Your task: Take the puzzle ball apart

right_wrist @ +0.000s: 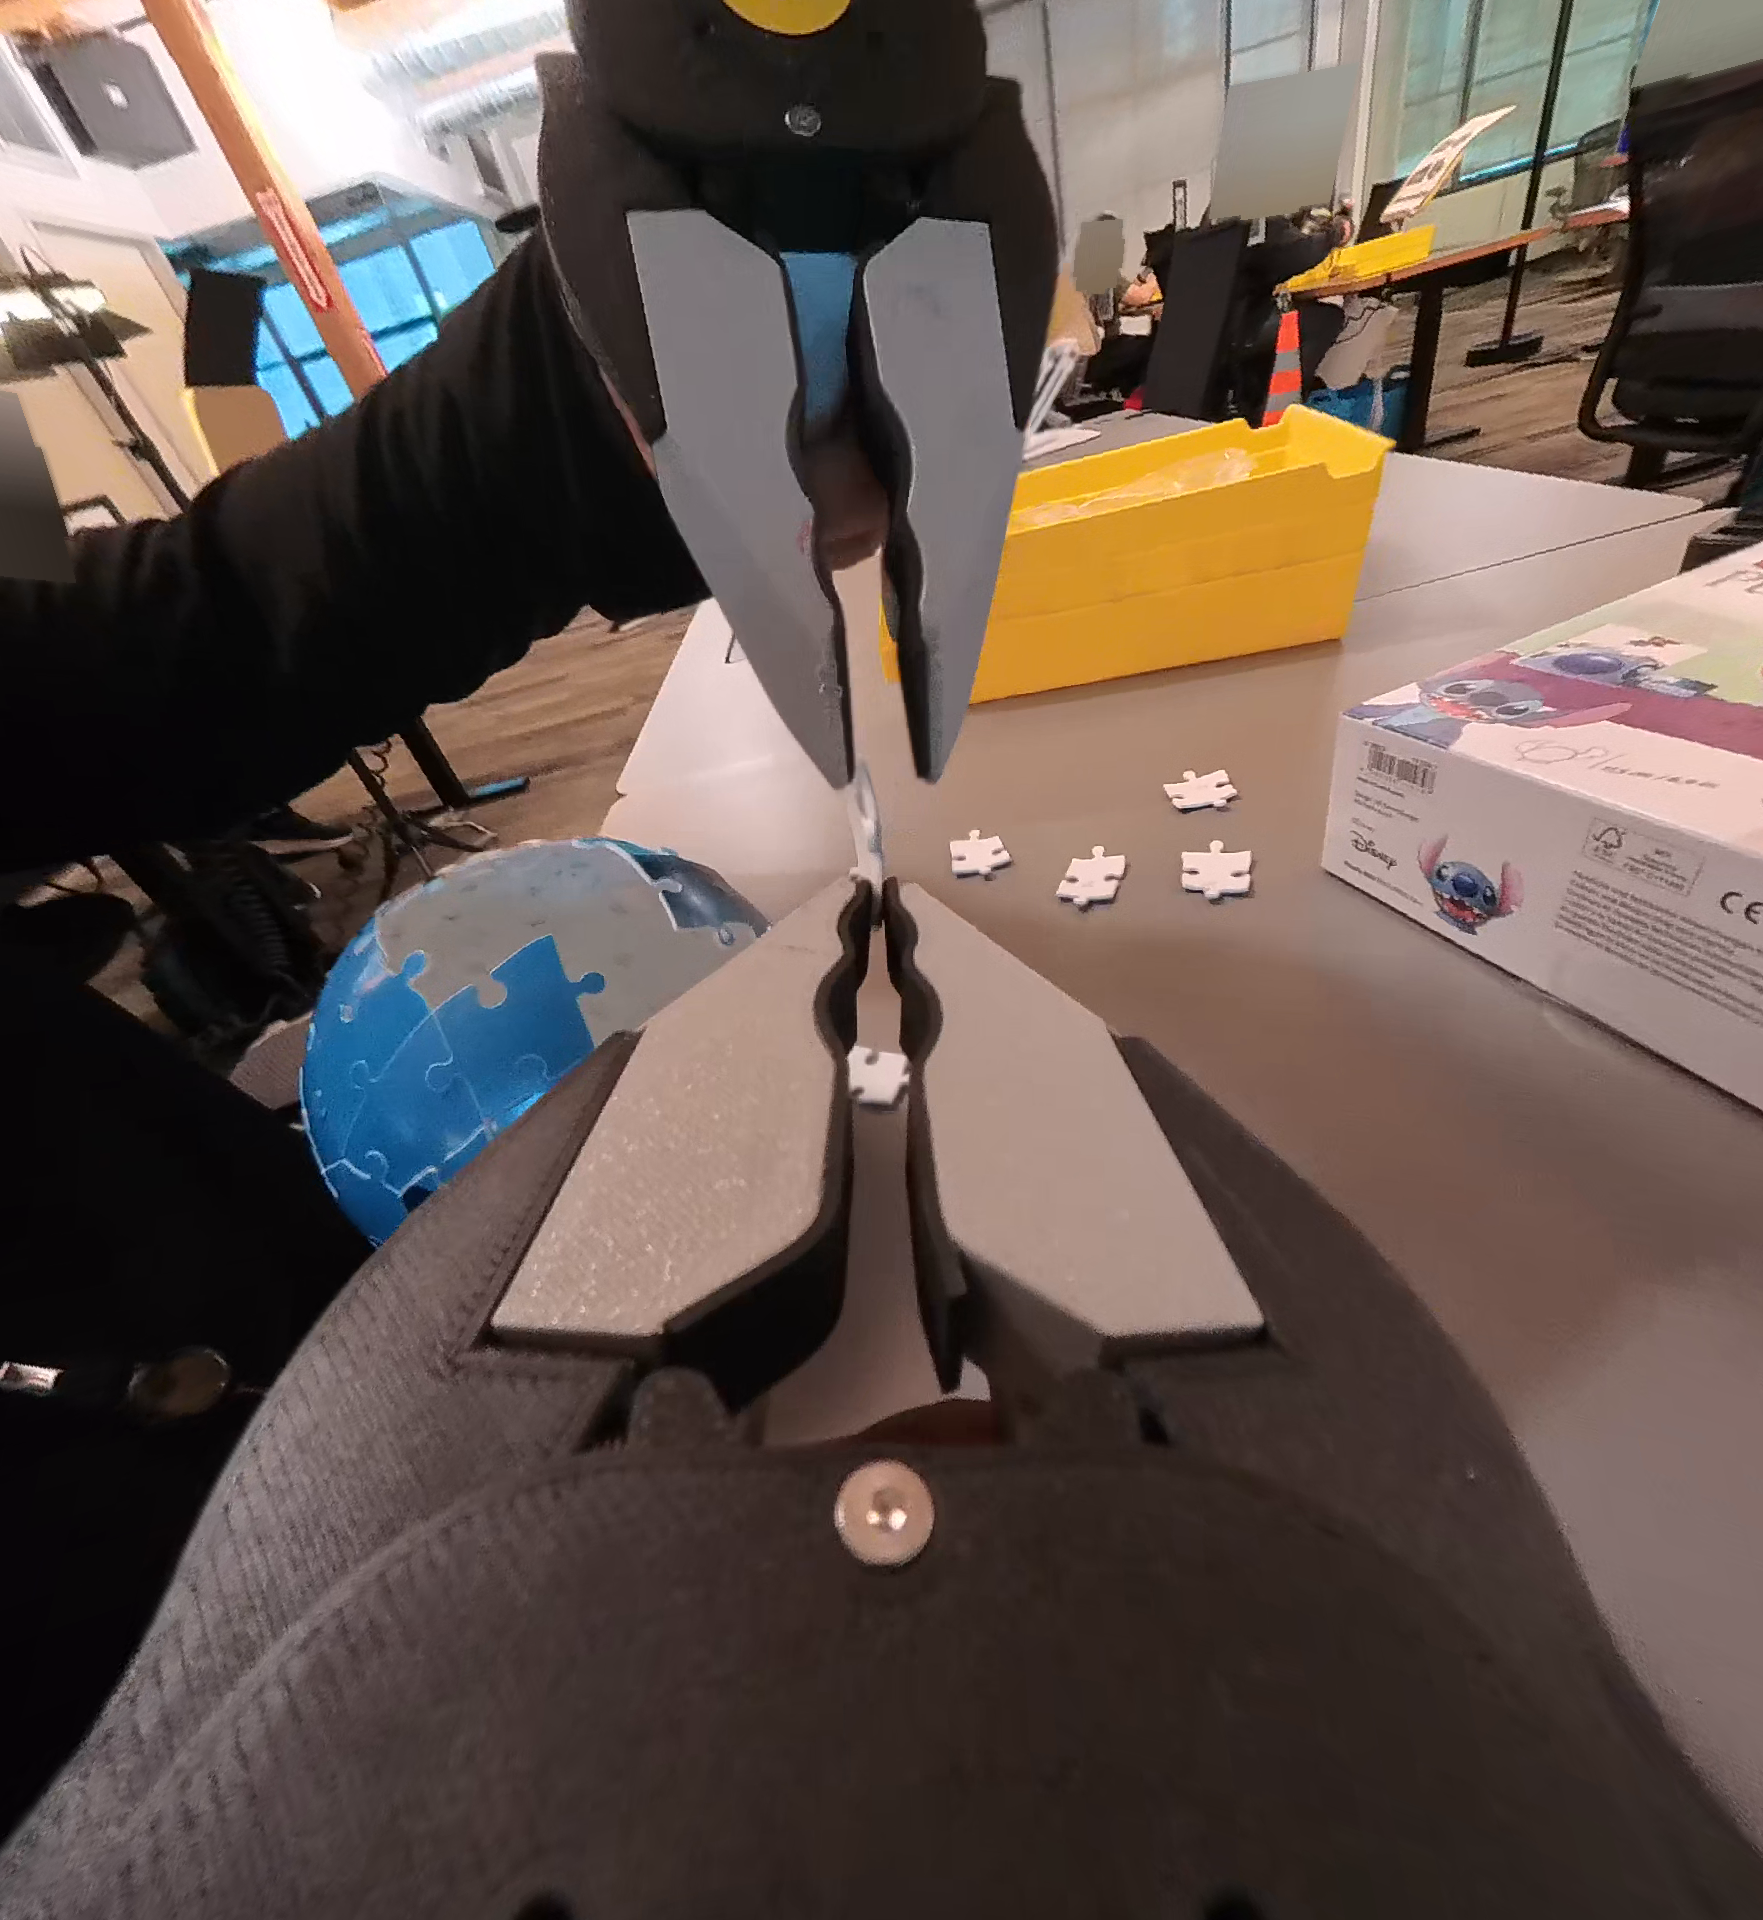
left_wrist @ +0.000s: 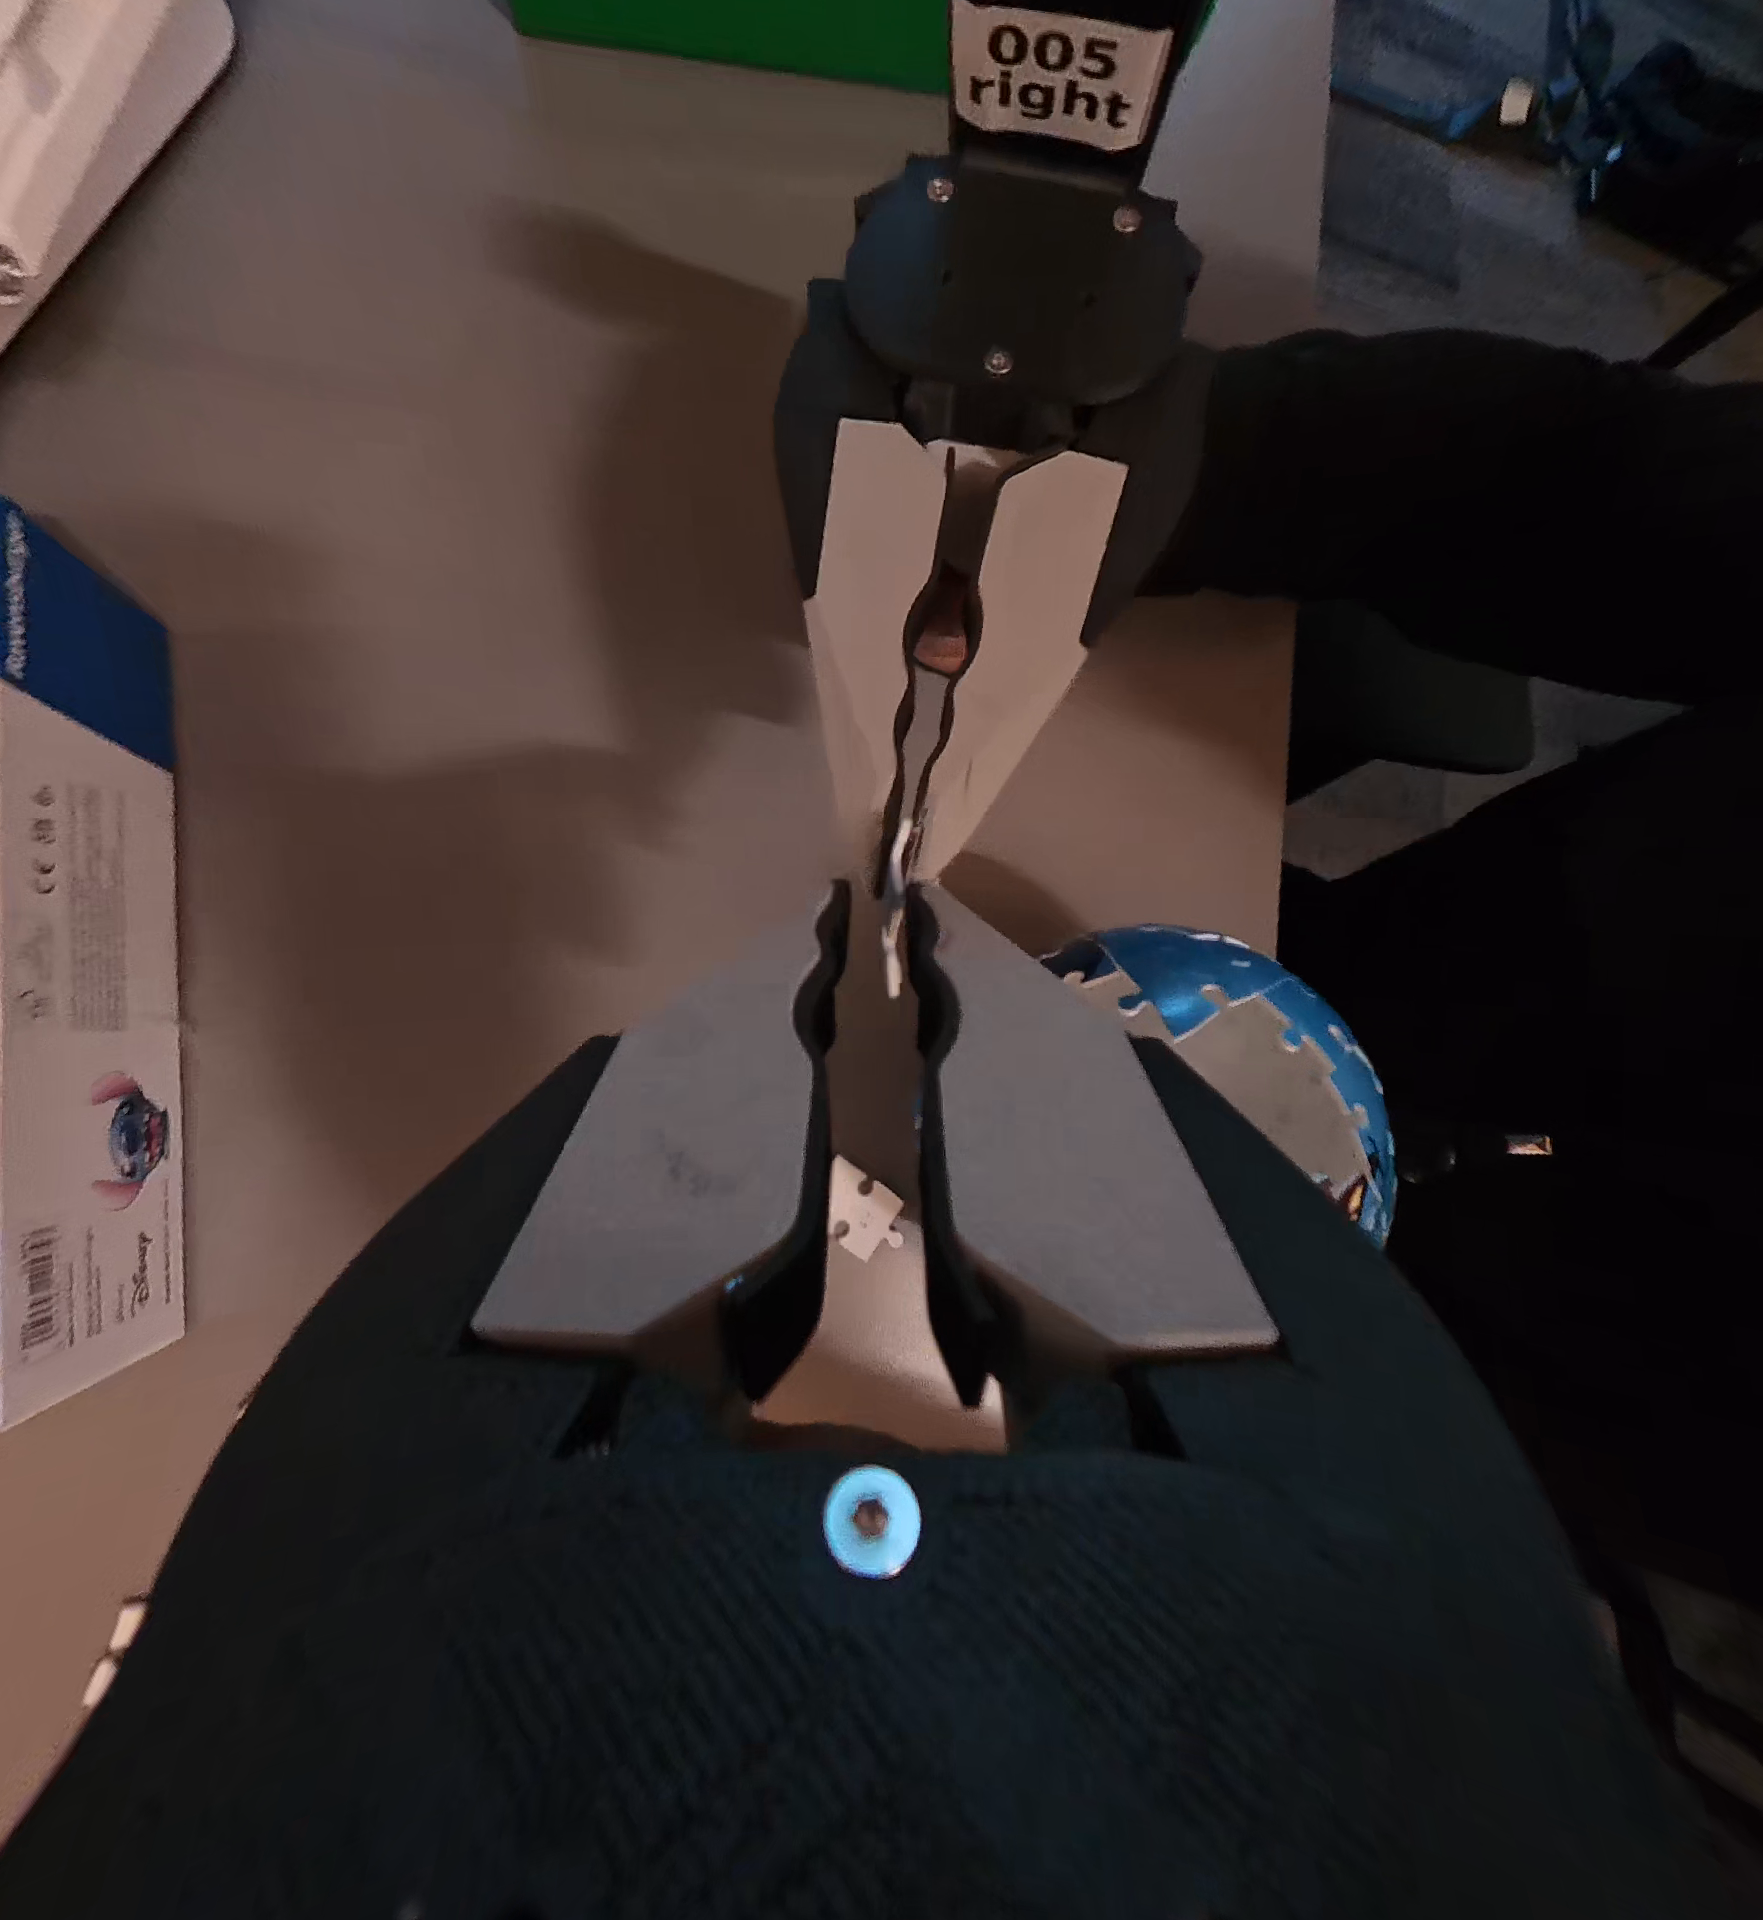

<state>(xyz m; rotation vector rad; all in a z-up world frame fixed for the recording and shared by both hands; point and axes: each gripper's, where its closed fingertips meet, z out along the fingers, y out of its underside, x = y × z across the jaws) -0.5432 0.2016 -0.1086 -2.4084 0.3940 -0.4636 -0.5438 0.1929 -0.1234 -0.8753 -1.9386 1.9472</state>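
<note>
The puzzle ball [right_wrist: 441, 1029] sits at the table edge [left_wrist: 1261, 727], below and beside the tip-to-tip grippers: the right gripper [right_wrist: 878, 902] pinches one end of a small edge-on piece [right_wrist: 866, 831], the left gripper [left_wrist: 877, 904] slightly spread around the other.

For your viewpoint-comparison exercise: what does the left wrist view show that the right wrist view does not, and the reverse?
Only the left wrist view: a green box at the table's far edge.

Only the right wrist view: a yellow bin and four loose white puzzle pieces on the table.

Both: the puzzle ball, the puzzle box, the left gripper, the right gripper and the piece between their tips.
</note>
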